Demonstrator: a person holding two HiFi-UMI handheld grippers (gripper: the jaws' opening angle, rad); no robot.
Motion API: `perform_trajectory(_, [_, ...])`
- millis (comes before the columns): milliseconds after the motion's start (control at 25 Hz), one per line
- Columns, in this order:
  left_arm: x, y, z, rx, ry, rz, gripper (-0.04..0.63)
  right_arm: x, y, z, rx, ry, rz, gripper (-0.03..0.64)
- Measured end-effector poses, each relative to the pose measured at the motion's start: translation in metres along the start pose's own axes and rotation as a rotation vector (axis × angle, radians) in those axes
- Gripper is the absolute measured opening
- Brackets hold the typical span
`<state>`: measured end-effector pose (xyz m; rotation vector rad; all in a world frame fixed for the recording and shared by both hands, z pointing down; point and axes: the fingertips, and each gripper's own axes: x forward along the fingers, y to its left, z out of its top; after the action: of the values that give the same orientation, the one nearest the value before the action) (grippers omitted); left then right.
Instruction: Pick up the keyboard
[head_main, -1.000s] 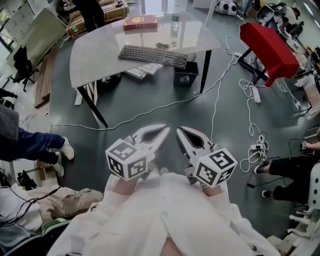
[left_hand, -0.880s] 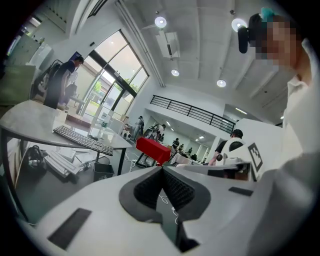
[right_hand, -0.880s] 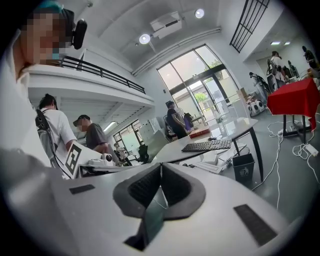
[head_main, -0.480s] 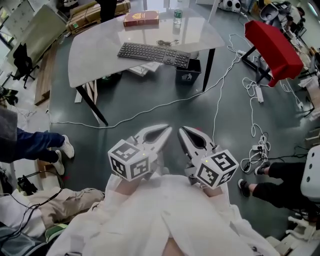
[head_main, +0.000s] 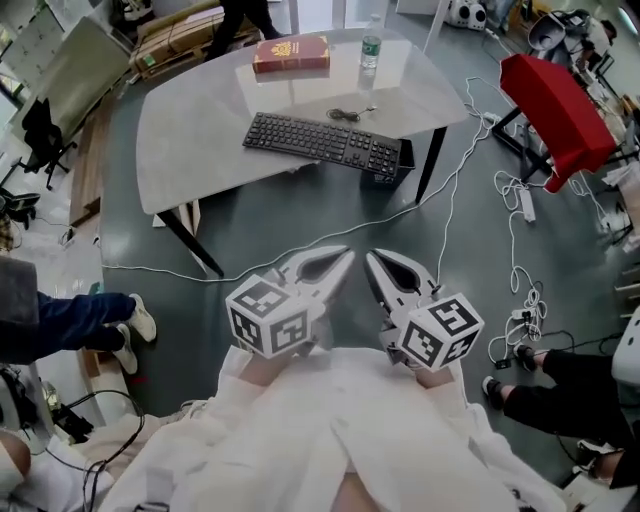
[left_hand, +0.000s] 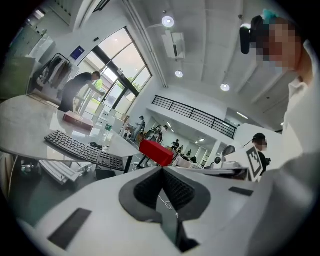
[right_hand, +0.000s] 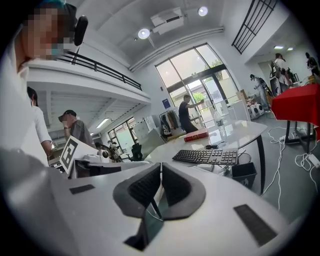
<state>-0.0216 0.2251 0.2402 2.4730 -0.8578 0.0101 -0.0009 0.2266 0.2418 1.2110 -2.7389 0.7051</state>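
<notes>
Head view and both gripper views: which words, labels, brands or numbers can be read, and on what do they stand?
None can be read.
Red rectangular book: gold cover print, too blurred.
Black plastic keyboard: key letters too small.
Clear plastic bottle: green label, too small.
Small blue wall sign: too small.

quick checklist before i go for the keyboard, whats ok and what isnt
1. Keyboard found, flat on the table: ok.
2. Left gripper empty: ok, nothing between its jaws.
3. Right gripper empty: ok.
4. Jaws open for a grasp: not ok, both are shut.
5. Keyboard within reach: not ok, both grippers are over the floor, apart from the table.
6. Coiled cord behind the keyboard is free: cannot tell.
</notes>
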Motion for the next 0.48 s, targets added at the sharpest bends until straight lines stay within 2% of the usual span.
perform_trajectory(480, [0.034, 0.074, 0.047, 0.039, 0.066, -0.049, 0.014, 0.079, -0.036, 0.038, 0.035, -0.024, -0.062, 0.032])
